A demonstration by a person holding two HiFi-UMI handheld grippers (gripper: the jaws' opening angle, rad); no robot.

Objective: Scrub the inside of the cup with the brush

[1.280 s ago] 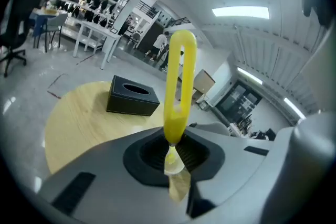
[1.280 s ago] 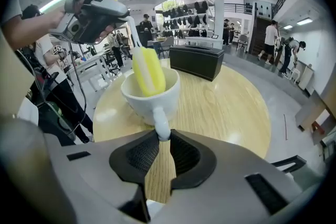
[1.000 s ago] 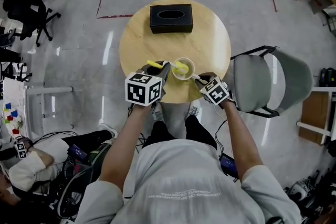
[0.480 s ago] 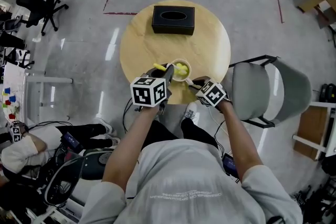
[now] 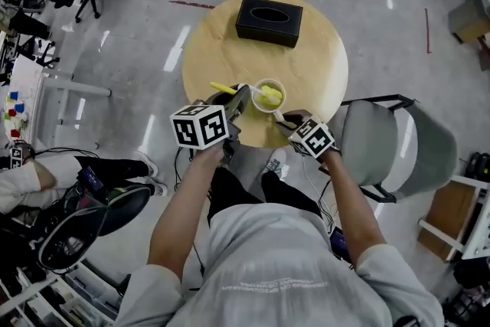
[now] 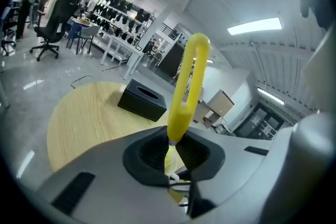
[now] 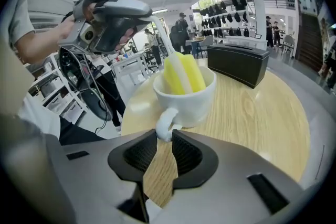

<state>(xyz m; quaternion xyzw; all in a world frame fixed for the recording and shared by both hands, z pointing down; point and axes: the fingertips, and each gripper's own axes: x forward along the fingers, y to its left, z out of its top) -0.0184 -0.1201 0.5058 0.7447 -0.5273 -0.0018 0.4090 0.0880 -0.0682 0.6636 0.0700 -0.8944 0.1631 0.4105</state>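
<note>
**Light brush in a firm pinch, ceramic cup loosely bracketed**

We see the white cup (image 5: 269, 97) standing upright near the front edge of the round wooden table (image 5: 321, 65), with the black tissue box (image 5: 269, 21) well apart at the far side. The brush (image 6: 189, 76) leans into the cup, its yellow head down inside and its looped handle sticking out toward the left.

The left gripper (image 6: 170, 152) is clamped on the brush's thin stem just below the yellow loop. We judge the brush light, with a fairly stiff plastic handle and a soft, squashy head. That narrow stem is the sensible place to hold it, though it could twist in the pads under sideways scrubbing.

The right gripper (image 7: 164, 139) has its 2 jaws set either side of the cup's handle (image 7: 164, 126). They have just been opening, and we see no firm pinch. The cup looks glazed, so we judge it rigid, smooth, breakable and heavier than the brush. The handle is its only narrow grip point. If left unsteadied, the cup may slide or tip on the smooth tabletop.

We can read no brand or label on the cup, brush or box. The gripper cubes carry only square marker patterns, and the print on the person's shirt (image 5: 268, 272) is too small to read.
</note>
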